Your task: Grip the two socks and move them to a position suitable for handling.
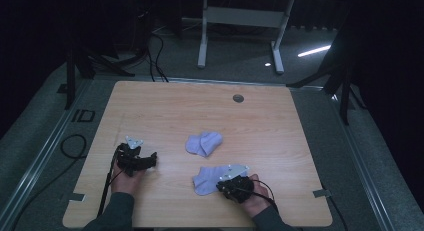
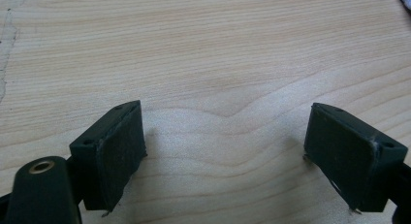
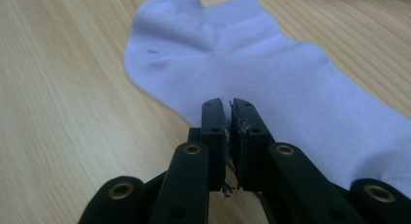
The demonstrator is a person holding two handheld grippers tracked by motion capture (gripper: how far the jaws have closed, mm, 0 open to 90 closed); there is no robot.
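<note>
Left gripper sits on the wooden table, jaws spread wide on nothing. The folded sock lies mid-table. Right gripper is pinched closed on the near edge of the flat pale sock, which stretches away ahead of it.

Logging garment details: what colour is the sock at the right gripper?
Pale lilac, plain with no pattern. The sock shows best in the right gripper view.

We seem to be in a dark studio or lab. A bare wooden table stands on grey carpet, with black stands, loose cables and a white desk frame behind it.
</note>
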